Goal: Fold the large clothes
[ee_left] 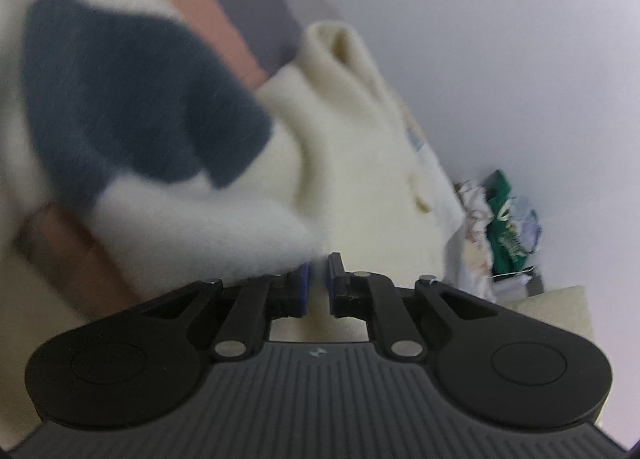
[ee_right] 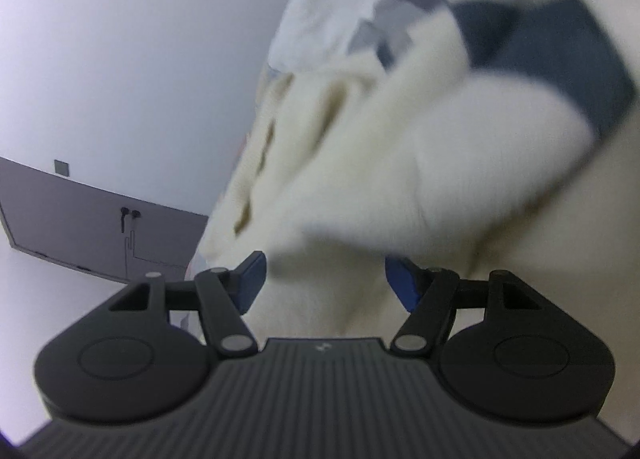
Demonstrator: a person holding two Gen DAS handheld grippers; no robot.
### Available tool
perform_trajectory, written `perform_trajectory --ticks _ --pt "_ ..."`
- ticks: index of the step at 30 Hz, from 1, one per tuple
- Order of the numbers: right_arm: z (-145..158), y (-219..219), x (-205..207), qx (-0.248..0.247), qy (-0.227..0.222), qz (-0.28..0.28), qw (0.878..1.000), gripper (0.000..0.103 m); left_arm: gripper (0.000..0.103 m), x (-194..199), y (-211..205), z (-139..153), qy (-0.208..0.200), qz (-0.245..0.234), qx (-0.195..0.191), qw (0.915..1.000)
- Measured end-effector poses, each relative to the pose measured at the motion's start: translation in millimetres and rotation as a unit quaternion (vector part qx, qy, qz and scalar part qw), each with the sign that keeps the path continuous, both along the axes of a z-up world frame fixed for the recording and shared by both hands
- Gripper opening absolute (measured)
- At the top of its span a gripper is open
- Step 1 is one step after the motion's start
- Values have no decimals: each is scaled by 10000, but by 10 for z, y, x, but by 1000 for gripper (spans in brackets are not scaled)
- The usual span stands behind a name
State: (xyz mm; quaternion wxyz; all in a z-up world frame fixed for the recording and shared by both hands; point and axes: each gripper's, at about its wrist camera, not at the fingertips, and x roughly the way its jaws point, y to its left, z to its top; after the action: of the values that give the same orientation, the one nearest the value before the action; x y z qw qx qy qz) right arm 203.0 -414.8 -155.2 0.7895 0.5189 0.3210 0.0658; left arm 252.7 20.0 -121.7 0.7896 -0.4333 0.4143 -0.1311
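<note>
**Cream garment at both hand-held grippers**

Closest to us in the left wrist view, the left hand-held gripper has its blue pads drawn almost together, only a thin slit between them. The fluffy white edge of the cream garment hangs right over the left pad; blur keeps us from telling whether any cloth is pinched in the slit. Past the tips the garment spreads away over the bed, with a dark blue patch on its raised fold to the left. Beyond lie grey and pink squares of a bedcover, and far right a heap of clutter by the wall.

In the right wrist view, we see the right hand-held gripper standing wide, its blue pads well apart. A soft fold of the cream garment sits between and just above them; neither pad clearly presses it. Farther left, a grey panel meets the pale wall.
</note>
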Motion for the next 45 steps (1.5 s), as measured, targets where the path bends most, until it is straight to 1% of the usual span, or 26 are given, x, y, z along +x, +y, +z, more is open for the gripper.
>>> perform_trajectory --ticks 3,4,5,6,7,8,11,13,15,19,21,22,23,25,26,27,28,29,32,35,38,40,41,42,43,45 --pt "-31 226 -106 -596 198 215 9978 69 17 -26 -57 -74 261 -70 45 9996" --pt "-48 273 -135 -695 262 303 9968 69 25 -27 -62 -116 310 -64 -34 9995" --pt "-67 315 -163 -716 335 379 9961 69 36 -42 -81 -144 360 -55 -123 9993" --pt "-83 336 -186 -681 399 414 9960 69 42 -70 -90 -153 402 -56 -237 9989" --pt "-100 344 -217 -631 428 413 9962 69 54 -112 -97 -149 426 -71 -354 9984" --pt "-99 347 -259 -604 447 396 9964 69 61 -148 -109 -151 457 -86 -446 9979" --pt "-132 378 -369 -653 715 466 9942 67 65 -325 -128 -141 730 -42 -559 9958" --pt "-236 381 -385 -451 913 511 9935 66 66 -447 -134 -175 921 -65 -668 9935" --pt "-274 342 -431 -209 947 478 9941 67 66 -496 -145 -220 973 -9 -691 9928" --pt "-304 321 -335 -148 869 302 9957 68 65 -418 -102 -313 933 223 -884 9915" --pt "-314 310 -271 -140 825 290 9961 70 62 -375 -71 -342 926 389 -847 9913" --pt "-304 309 -236 -194 760 292 9965 70 51 -355 -67 -362 933 471 -856 9908" --pt "-296 319 -207 -281 706 314 9966 69 36 -343 -64 -362 912 509 -797 9913" --pt "-285 423 -134 -470 646 347 9962 61 24 -358 -53 -337 830 498 -634 9933" --pt "-265 433 -141 -573 608 358 9959 45 18 -384 -42 -315 792 513 -629 9936" --pt "-243 426 -160 -664 539 364 9957 24 15 -428 -33 -266 709 516 -638 9941" --pt "-204 415 -185 -728 443 362 9957 19 10 -468 -36 -208 606 512 -609 9950" --pt "-153 402 -218 -756 334 340 9960 18 9 -523 -2 -105 443 504 -546 9962" --pt "106 372 -374 -916 -318 238 9950 16 8 -705 31 257 -268 387 -437 9979" --pt "361 324 -601 -1049 -928 193 9899 16 7 -899 33 646 -1030 234 -249 9941" --pt "594 285 -857 -1183 -1474 138 9819 15 7 -1077 -46 991 -1731 -45 -156 9848" --pt "759 292 -1006 -1326 -1818 118 9743 15 7 -1288 -46 1181 -2140 -58 -64 9768" --pt "838 301 -1033 -1344 -1927 109 9719 15 6 -1368 -43 1244 -2244 -32 -74 9745" --pt "898 288 -1093 -1330 -2016 107 9703 15 6 -1427 -54 1291 -2303 -7 -96 9731" --pt "953 268 -1161 -1323 -2093 106 9688 15 0 -1513 -25 1349 -2417 31 -146 9702" --pt "1077 240 -1299 -1329 -2241 83 9654 15 0 -1782 134 1521 -2882 127 -425 9565"
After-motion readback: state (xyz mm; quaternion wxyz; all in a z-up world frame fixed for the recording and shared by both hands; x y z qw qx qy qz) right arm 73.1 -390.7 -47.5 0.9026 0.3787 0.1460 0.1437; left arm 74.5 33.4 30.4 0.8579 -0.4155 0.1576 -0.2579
